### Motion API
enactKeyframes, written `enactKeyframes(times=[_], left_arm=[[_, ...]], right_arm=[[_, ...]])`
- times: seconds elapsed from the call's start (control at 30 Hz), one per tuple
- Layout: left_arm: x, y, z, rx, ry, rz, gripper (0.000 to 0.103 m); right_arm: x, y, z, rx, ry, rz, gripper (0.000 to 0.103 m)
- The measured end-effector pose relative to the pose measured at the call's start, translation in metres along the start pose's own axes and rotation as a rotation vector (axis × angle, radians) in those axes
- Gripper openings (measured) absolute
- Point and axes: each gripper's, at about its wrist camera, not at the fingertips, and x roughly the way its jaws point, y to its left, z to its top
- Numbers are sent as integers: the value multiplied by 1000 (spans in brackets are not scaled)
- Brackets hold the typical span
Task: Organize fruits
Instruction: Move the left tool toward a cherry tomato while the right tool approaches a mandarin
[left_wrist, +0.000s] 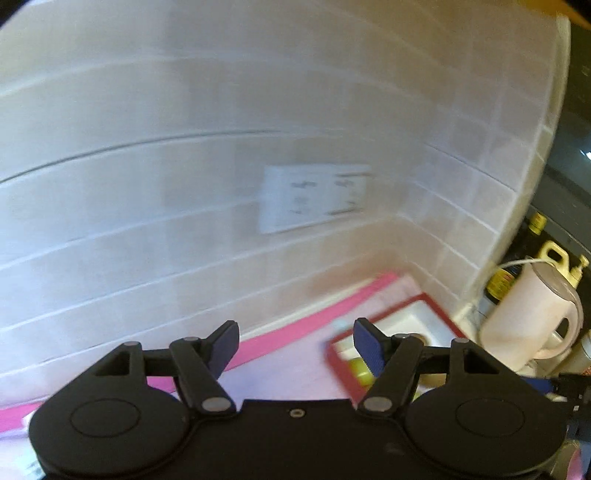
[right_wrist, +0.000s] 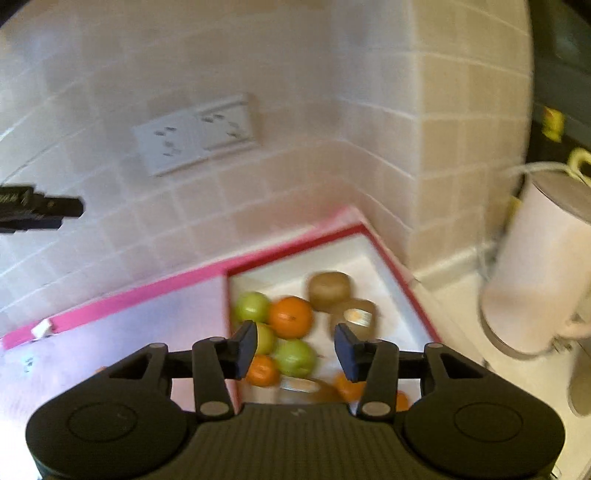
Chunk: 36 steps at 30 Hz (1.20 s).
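Pale square tiles (right_wrist: 295, 66) cover the wall behind the surface, with a white double socket plate (right_wrist: 195, 134) set into them at about 11 o'clock in the right wrist view. A pink mat (right_wrist: 147, 325) lies on the surface against the wall. At the mat's 3 o'clock end sits a red-rimmed white box (right_wrist: 391, 266), pushed into the tiled corner.

Inside the box the fruits are gathered toward its near half: 3 green apples, one at the left wall (right_wrist: 252, 306), and oranges, the clearest (right_wrist: 290, 317) touching that apple. 2 brown kiwis (right_wrist: 330, 291) lie at 1 o'clock from that orange, and the nearer kiwi carries a sticker. More fruit is half hidden under the tool body.

The right tool (right_wrist: 295, 350) hangs above the box with its blue pads spread apart and nothing between them; the fruit seen in the gap lies below. The left tool (left_wrist: 295, 347) is spread wider, also empty, over the mat with the box at its 3 o'clock; in the right wrist view only a dark part of it shows at 9 o'clock.

A white electric kettle (right_wrist: 535, 273) stands on the surface at 3 o'clock beyond the box. Yellow-capped bottles (left_wrist: 552, 254) stand behind it. Both views are blurred.
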Motion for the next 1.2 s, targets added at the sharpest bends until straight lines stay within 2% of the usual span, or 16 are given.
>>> enactKeyframes(times=[0.13, 0.27, 0.37, 0.47, 0.73, 0.83, 0.93, 1.0, 1.2], left_arm=[[-40, 45, -27, -55, -16, 87, 81], [-66, 88, -63, -137, 16, 154, 81], [-80, 108, -92, -166, 36, 179, 81], [-82, 119, -121, -168, 62, 214, 81], [-55, 133, -191, -180, 174, 173, 81], [-37, 131, -210, -178, 192, 166, 81], [-21, 135, -224, -203, 198, 136, 81], [-11, 140, -229, -219, 217, 121, 69], [2, 137, -235, -180, 217, 106, 69]], right_arm=[[5, 41, 3, -65, 11, 62, 51], [19, 83, 2, -116, 47, 129, 51], [31, 111, -2, -149, 69, 170, 51], [57, 139, -3, -185, 129, 208, 51], [111, 199, -16, -229, 237, 283, 51], [135, 219, -25, -244, 281, 300, 50], [156, 235, -36, -251, 320, 319, 50], [167, 242, -42, -264, 336, 327, 50], [194, 258, -60, -324, 363, 323, 50]])
